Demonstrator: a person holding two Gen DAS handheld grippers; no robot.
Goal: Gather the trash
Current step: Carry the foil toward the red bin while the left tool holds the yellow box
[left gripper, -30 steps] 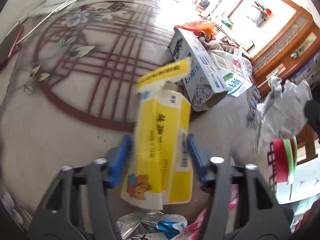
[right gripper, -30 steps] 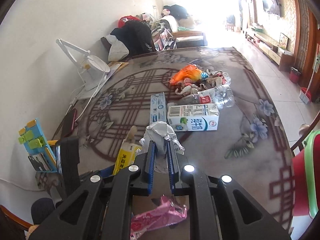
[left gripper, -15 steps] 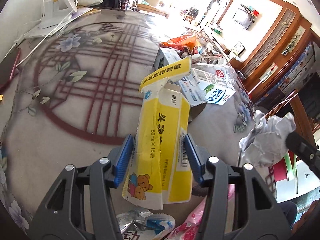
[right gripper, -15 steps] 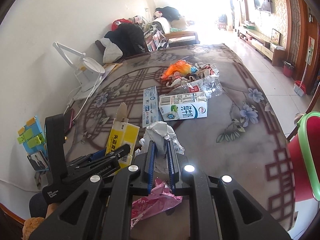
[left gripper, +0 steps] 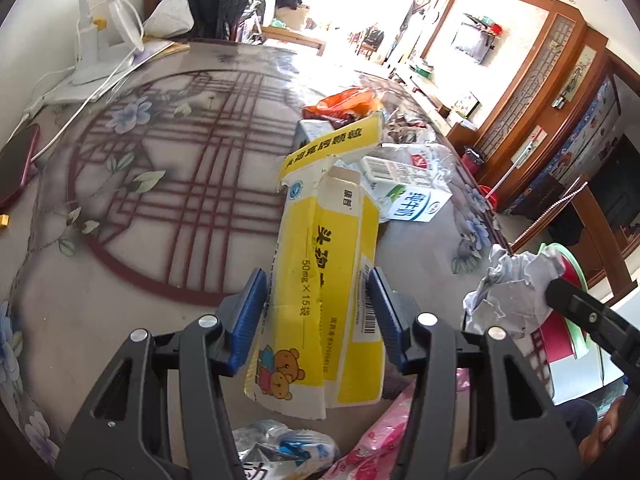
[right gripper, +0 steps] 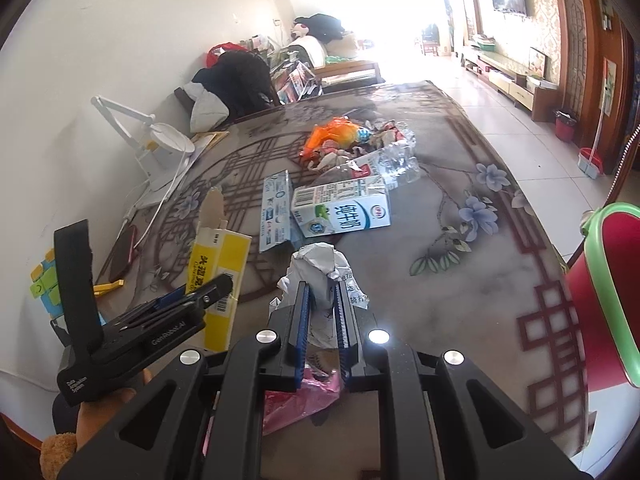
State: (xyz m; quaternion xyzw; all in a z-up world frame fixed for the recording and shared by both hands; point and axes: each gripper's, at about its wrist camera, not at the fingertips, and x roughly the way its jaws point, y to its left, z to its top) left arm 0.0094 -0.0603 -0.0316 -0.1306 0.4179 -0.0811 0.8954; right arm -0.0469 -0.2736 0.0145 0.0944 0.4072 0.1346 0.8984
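Observation:
My left gripper [left gripper: 316, 288] is shut on a yellow medicine carton [left gripper: 328, 280] and holds it upright above the table; the carton also shows in the right wrist view [right gripper: 218, 268]. My right gripper [right gripper: 322, 300] is shut on a crumpled white paper ball [right gripper: 320, 268], which shows at the right of the left wrist view [left gripper: 516, 292]. A milk carton [right gripper: 340, 208], a blue toothpaste box [right gripper: 274, 204], a crushed clear bottle [right gripper: 396, 156] and an orange wrapper [right gripper: 332, 132] lie on the table. A pink wrapper [right gripper: 300, 400] lies under my right gripper.
A red bin with a green rim [right gripper: 600, 292] stands past the table's right edge. A white desk lamp [right gripper: 160, 140] and a red phone [right gripper: 120, 252] sit at the left. The patterned table [right gripper: 460, 280] is bare at the right.
Both grippers have risen and drawn back from the table. The yellow carton and the paper ball stay gripped. The right gripper now shows at the right of the left wrist view.

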